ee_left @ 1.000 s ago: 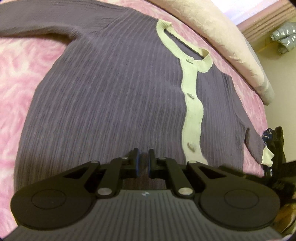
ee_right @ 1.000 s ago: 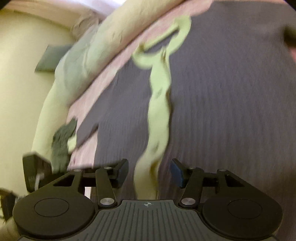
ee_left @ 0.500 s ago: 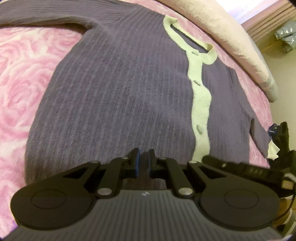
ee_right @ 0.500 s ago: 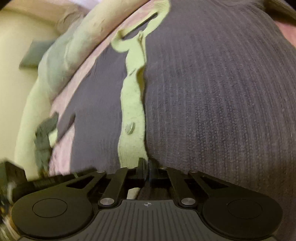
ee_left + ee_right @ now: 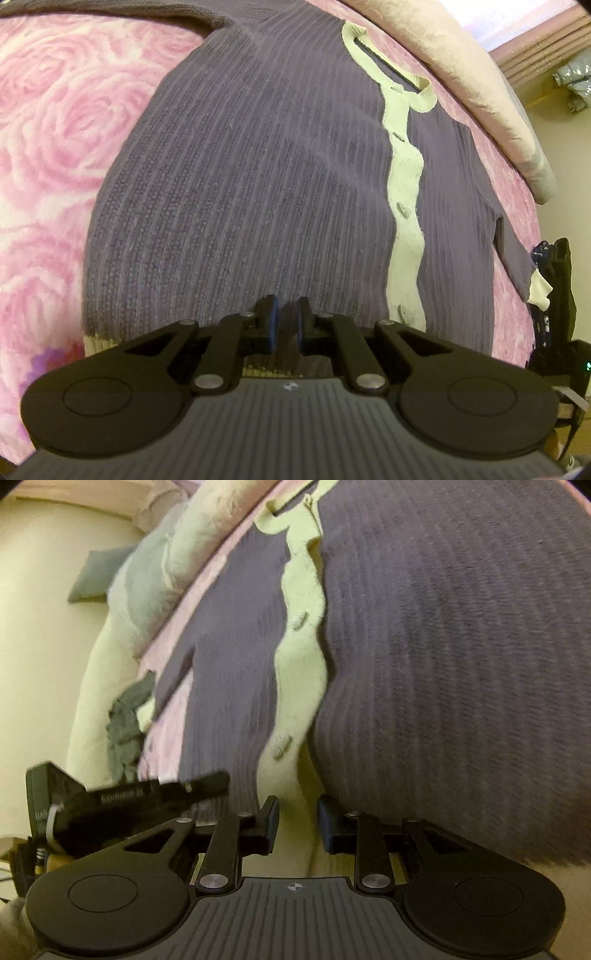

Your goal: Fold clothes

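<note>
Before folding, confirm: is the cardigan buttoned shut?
Yes, the cream button band runs closed down the purple cardigan, buttons fastened.

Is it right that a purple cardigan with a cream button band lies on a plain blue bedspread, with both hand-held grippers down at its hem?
Not quite: the bedspread is pink with a rose pattern, not plain blue, as the left wrist view shows. The rest holds: the purple cardigan has a cream button band, and the left hand-held gripper and right hand-held gripper sit at its hem.
</note>
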Demonstrator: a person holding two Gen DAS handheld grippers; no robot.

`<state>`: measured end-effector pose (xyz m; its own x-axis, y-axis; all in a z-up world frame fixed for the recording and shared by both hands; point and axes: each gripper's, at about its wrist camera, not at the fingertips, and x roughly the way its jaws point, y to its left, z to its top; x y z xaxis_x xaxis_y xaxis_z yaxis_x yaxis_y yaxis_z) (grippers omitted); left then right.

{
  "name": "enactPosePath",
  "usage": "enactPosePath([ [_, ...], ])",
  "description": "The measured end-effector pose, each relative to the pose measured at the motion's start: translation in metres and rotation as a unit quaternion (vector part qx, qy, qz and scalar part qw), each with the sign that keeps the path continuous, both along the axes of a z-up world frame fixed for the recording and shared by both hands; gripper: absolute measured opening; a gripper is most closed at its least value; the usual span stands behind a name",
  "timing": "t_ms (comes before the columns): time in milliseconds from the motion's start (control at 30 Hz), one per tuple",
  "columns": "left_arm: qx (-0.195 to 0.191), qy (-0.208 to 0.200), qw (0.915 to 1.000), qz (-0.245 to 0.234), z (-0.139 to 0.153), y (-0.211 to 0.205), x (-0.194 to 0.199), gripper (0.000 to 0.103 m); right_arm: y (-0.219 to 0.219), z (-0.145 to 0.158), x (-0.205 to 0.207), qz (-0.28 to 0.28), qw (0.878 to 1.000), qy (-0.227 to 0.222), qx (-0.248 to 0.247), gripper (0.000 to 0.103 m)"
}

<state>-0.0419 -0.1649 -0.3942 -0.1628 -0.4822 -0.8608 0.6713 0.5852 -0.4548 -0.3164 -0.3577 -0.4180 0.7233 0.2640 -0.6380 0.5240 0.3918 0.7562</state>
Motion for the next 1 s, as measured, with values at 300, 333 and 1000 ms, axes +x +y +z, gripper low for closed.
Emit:
enactPosePath([
  [300, 0.017, -0.029, 0.9990, -0.029, 0.002, 0.004, -0.005, 0.006, 0.010, 0.031, 0.004, 0.017, 0.993, 0.053, -0.102, 0.001],
  [333, 0.019, -0.032, 0.9988, -0.032, 0.004, 0.005, -0.006, 0.006, 0.012, 0.037, 0.006, 0.017, 0.991, 0.060, -0.120, 0.001],
  [1000, 0.058, -0.099, 0.9871, -0.111, 0.010, 0.063, -0.061, 0.007, 0.096, 0.042, -0.032, 0.131, 0.930, 0.190, -0.287, 0.002],
])
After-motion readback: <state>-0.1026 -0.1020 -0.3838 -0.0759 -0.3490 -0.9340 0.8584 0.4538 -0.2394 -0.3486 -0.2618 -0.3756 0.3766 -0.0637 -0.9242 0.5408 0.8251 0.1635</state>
